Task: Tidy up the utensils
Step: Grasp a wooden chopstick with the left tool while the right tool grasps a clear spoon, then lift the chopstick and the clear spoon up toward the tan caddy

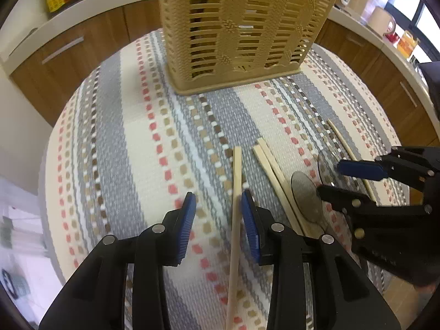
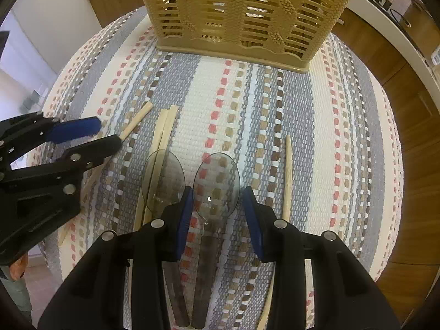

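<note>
- left gripper (image 1: pixel 218 206) jaws spread, straddling pale wooden chopstick (image 1: pixel 236 209), near side of tan slotted plastic basket (image 1: pixel 242 27)
- right gripper (image 2: pixel 217 206) jaws apart around clear plastic spoon (image 2: pixel 216 181), same side of basket

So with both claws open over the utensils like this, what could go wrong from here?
1. The left claw has the chopstick hard against one finger, not centred; closing may roll or tilt it.
2. The right claw straddles a clear spoon, with a second spoon just left overlapping two chopsticks; a finger could nudge them.
3. The claws are close together, so lifting toward the basket may make them collide.
</note>
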